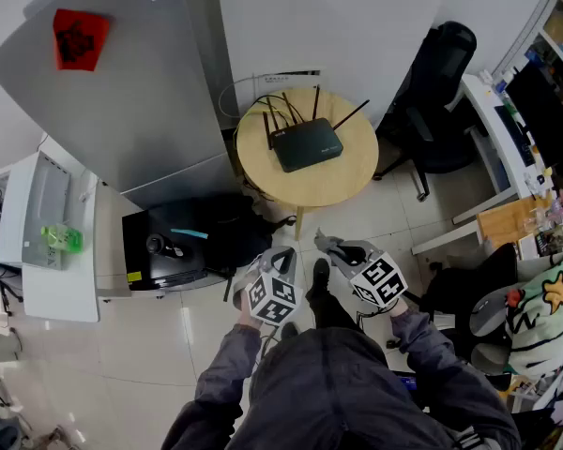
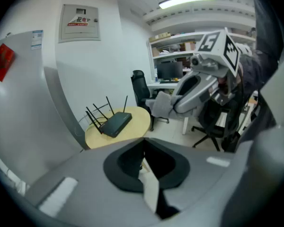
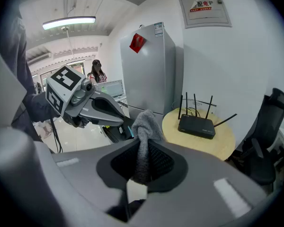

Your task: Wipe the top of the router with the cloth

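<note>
Both grippers hang low in front of the person's waist, arms bent, side by side, tips aimed forward at the round table (image 1: 342, 184). The right gripper (image 1: 327, 244) has its fingers clamped on the grey cloth (image 3: 145, 123), which bunches up above the fingertips. The left gripper (image 1: 284, 252) is pressed closed, with nothing between its fingers. The router (image 1: 307, 144) lies flat on that table, well ahead of both sets of fingertips, antennas raised.

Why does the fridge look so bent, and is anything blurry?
Both gripper views are wide-angle, bowing the fridge and darkening the corners. Left gripper view is softest; the router blurs slightly. Right gripper view: ceiling light glares, cloth looks sharp. Head view is crispest.
</note>
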A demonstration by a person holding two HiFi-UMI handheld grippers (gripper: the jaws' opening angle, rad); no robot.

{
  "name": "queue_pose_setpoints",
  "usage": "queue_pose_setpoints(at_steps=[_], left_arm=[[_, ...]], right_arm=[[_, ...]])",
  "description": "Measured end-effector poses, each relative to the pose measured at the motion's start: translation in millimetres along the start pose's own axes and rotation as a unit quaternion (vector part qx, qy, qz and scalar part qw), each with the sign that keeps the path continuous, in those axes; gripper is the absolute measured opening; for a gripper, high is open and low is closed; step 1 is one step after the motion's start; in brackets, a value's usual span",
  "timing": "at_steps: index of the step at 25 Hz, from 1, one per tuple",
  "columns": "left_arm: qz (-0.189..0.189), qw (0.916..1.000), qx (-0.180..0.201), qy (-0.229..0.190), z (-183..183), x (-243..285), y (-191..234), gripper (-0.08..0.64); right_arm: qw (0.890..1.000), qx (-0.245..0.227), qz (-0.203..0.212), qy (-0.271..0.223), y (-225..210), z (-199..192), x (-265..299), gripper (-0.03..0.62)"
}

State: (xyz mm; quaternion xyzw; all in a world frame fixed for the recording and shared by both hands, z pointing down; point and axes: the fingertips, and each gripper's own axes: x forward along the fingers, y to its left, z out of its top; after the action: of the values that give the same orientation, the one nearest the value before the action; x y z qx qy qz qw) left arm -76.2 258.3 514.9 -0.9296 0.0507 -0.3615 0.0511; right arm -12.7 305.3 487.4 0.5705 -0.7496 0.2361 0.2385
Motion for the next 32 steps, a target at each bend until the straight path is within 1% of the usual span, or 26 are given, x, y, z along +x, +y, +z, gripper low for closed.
queue_pose_setpoints(at_steps=[4,10,13,16,19,22,24,26,27,29,32], left_arm=[[0.003,0.9999,-0.012,-0.005,24.7,51.7,29.5,0.000],[0.006,0.9994,-0.030,0.018,56.6,122.8,80.4,0.000],[0.013,0.9986,-0.046,0.023,77.7,157.6,106.4,0.000],[0.022,0.9968,-0.071,0.030,87.7,182.5,127.1,0.001],[0.022,0.9942,-0.095,0.046,82.3,194.6,136.0,0.003],[0.020,0.9920,-0.111,0.057,73.3,206.7,144.9,0.011],[0.016,0.9903,-0.126,0.056,68.6,213.2,151.7,0.019],[0.002,0.9880,-0.146,0.049,63.8,217.8,155.7,0.031],[-0.006,0.9866,-0.157,0.045,61.5,219.7,156.7,0.040],[-0.011,0.9848,-0.170,0.034,59.1,222.9,161.5,0.044],[0.009,0.9829,-0.183,0.011,58.9,228.9,179.2,0.049]], right_arm=[[1.000,-0.009,0.006,-0.003,-58.6,8.8,24.4,0.034],[0.999,-0.009,0.045,0.010,-133.8,19.6,69.5,0.034],[0.997,-0.028,0.062,0.021,-174.0,30.5,88.3,0.034],[0.994,-0.062,0.075,0.046,-208.4,34.7,108.5,0.034],[0.989,-0.092,0.093,0.066,-222.8,37.1,128.8,0.034],[0.985,-0.105,0.112,0.085,-228.9,37.0,149.5,0.034],[0.981,-0.114,0.120,0.101,-230.3,35.4,164.1,0.035],[0.974,-0.142,0.127,0.123,-227.5,33.2,178.2,0.034],[0.967,-0.167,0.131,0.138,-225.6,32.7,184.3,0.034],[0.949,-0.227,0.141,0.169,-223.5,34.6,195.9,0.035],[0.918,-0.299,0.155,0.207,-230.9,46.7,221.1,0.035]])
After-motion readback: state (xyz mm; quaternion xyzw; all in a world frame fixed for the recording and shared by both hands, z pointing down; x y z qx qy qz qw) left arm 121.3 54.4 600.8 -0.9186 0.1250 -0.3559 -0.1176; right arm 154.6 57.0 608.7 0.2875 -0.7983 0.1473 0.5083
